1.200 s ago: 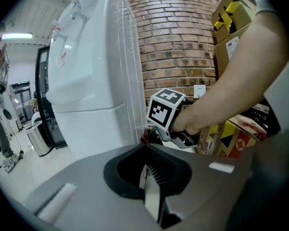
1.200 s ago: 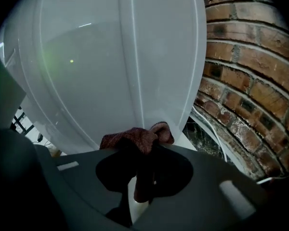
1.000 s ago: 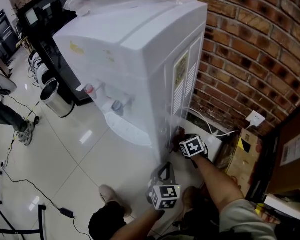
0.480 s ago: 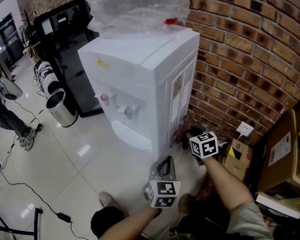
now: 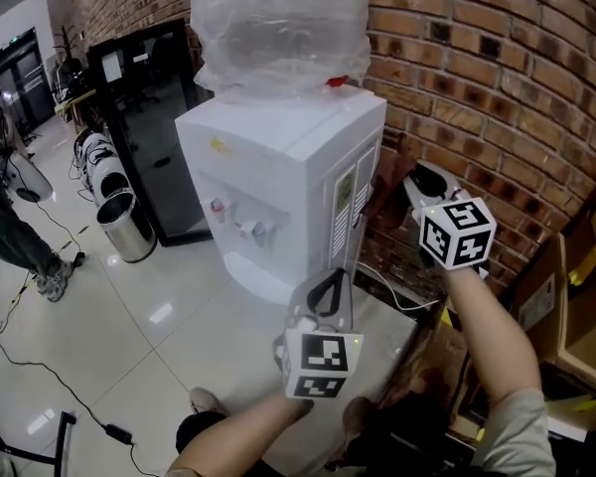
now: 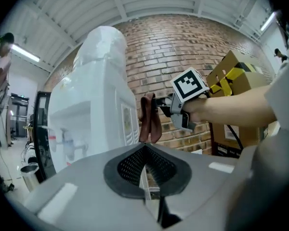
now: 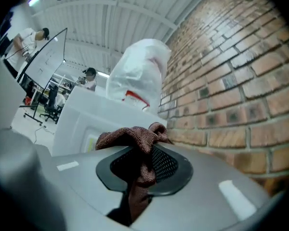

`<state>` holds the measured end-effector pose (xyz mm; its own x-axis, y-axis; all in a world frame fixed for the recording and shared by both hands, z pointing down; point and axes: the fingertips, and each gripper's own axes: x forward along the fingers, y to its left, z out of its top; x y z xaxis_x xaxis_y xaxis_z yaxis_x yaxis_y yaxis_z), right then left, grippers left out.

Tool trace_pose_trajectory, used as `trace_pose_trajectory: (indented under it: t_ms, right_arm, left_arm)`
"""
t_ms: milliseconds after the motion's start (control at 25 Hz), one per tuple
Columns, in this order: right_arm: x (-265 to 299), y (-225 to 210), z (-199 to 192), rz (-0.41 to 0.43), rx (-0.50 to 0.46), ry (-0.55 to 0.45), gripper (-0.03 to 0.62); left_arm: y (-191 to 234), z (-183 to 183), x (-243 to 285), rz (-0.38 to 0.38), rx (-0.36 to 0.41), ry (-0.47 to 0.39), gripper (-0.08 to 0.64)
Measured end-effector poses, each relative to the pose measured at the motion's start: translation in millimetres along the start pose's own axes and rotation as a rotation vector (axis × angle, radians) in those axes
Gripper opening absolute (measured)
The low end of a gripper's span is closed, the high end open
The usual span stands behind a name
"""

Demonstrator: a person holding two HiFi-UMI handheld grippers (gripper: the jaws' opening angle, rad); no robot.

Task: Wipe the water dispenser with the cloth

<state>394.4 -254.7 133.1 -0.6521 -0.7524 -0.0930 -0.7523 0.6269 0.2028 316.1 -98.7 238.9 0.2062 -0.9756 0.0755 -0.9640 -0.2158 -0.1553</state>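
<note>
Head view: the white box-shaped water dispenser is seen left of the right gripper, which is nearer its vented side than the left gripper.
Left gripper view: fingers closed, nothing held.
Right gripper view: brown terry cloth is clamped between fingers.

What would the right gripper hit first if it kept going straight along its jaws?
Probably the white side of the water dispenser, close to the brick wall, with the cloth held in the right gripper touching first. Depth is hard to judge.
</note>
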Motion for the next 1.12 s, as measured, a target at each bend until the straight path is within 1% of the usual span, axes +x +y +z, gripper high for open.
trace_pose_trajectory:
  t_ms: [120,200,280,360,520,680,800,1000,1120]
  right_arm:
    - [13.2,-15.0,62.3,-0.041,-0.044,-0.097,0.074]
    - [25.0,-23.0,92.0,-0.063,-0.042,-0.141,0.074]
    - [38.8,-28.1,109.4,-0.068,-0.024,-0.164,0.074]
    - [53.9,-30.9,112.2,-0.074,-0.014,-0.153,0.074]
    - [75.7,-36.1,84.8,-0.105,0.006,-0.090,0.074]
    - [78.2,-44.4,58.5,-0.133,0.035,-0.073,0.072]
    - [77.8,-45.6,30.8,-0.141,0.039,-0.014,0.072]
    - [74.3,-37.8,-30.6,-0.139,0.079,0.069,0.072]
    - [70.5,-21.7,-87.4,-0.122,0.103,0.145,0.072]
  left_arm:
    - [10.3,41.2,1.4,0.019,0.038,-0.059,0.000]
    - [18.0,60.1,2.9,0.034,0.065,-0.082,0.000]
    - [23.5,71.5,4.5,0.046,0.083,-0.094,0.000]
    - [25.9,76.4,4.9,0.051,0.090,-0.101,0.000]
    - [24.5,68.7,6.3,0.049,0.098,-0.094,0.000]
    - [25.3,44.8,11.3,0.044,0.097,-0.055,0.000]
    - [22.9,24.8,13.9,0.036,0.074,-0.020,0.000]
    - [14.0,-14.7,19.7,0.018,0.062,0.038,0.000]
    - [10.3,-52.1,22.3,0.008,0.057,0.099,0.000]
